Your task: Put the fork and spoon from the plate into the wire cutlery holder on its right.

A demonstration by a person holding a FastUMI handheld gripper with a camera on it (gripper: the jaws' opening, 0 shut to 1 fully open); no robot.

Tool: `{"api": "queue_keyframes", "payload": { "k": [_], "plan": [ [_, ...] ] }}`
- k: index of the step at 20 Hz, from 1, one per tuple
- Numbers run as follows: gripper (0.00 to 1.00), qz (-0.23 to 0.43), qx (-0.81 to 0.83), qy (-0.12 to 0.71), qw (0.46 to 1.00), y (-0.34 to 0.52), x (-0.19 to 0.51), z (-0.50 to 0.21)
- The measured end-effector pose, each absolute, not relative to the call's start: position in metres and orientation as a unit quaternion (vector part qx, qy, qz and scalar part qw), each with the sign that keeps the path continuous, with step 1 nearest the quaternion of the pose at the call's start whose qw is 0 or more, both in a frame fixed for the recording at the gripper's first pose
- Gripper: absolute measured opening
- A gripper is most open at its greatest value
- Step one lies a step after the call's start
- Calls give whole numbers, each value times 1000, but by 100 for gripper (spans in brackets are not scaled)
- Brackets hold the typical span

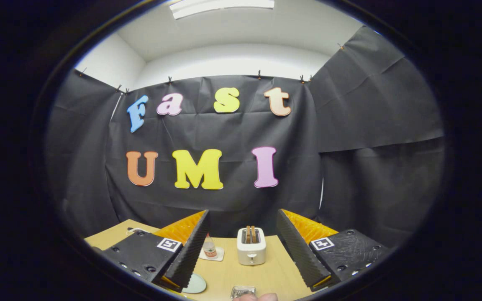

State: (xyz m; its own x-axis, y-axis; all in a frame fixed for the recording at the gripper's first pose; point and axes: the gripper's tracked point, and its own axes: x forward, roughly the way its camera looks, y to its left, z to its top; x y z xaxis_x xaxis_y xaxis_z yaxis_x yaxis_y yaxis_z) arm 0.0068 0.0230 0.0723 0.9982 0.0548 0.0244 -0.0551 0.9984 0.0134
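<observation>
Claw [241, 251] spread, empty, held high above table [274, 271]. Plate [195, 284] edge beside its left finger; wire holder [243, 291] below, between fingers; toaster [251, 246] beyond. Likely hovering to survey before descent.

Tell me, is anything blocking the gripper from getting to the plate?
Nothing visible does. The gripper is open and holds nothing. The plate peeks out low beside one finger, close by. The toaster and small bottle stand farther back on the table, beyond the fingers. The fork and spoon can't be made out.
</observation>
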Motion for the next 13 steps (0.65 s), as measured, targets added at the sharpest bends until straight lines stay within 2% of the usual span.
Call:
{"api": "queue_keyframes", "payload": {
  "k": [13],
  "plan": [
    [96,34,11,-18,999,24,5,73]
  ]
}}
